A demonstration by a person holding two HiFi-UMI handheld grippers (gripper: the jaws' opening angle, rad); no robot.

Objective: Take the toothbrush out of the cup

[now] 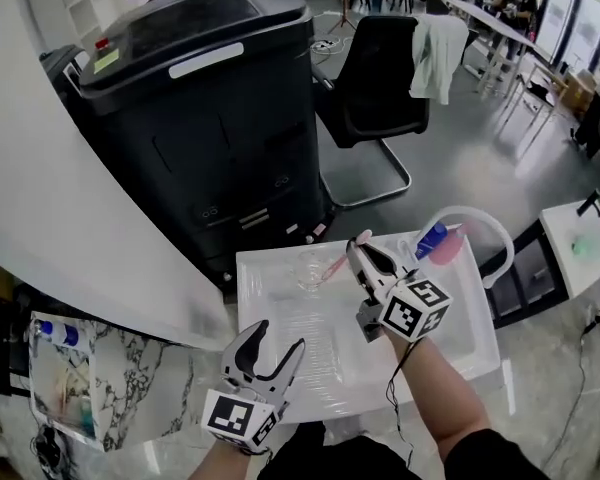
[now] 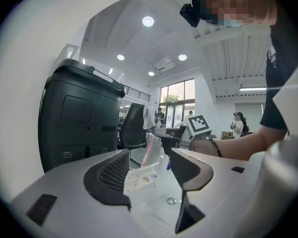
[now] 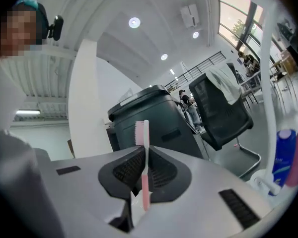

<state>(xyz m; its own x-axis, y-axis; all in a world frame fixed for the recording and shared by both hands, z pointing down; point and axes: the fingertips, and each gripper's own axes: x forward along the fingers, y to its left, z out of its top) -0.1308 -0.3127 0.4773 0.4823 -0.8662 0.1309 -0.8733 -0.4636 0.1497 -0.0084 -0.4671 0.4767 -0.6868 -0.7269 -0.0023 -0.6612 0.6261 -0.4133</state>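
Note:
My right gripper (image 1: 359,252) is raised above the white tray (image 1: 280,388) and is shut on a pink toothbrush (image 1: 334,266). In the right gripper view the toothbrush (image 3: 142,148) stands upright between the jaws of that gripper (image 3: 144,176), bristle head on top. A clear cup (image 1: 308,268) sits at the tray's far edge, just left of the brush's lower end. I cannot tell if that end is still inside the rim. My left gripper (image 1: 280,336) hovers open and empty over the tray's near left. The left gripper view shows the cup (image 2: 138,176) and toothbrush (image 2: 149,150) beyond the left gripper (image 2: 150,168).
A large black machine (image 1: 200,98) stands just behind the tray, with a black chair (image 1: 380,78) to its right. A blue bottle (image 1: 432,238) and a pink item sit at the tray's far right corner under a white curved handle (image 1: 475,216). A marble counter (image 1: 130,368) lies to the left.

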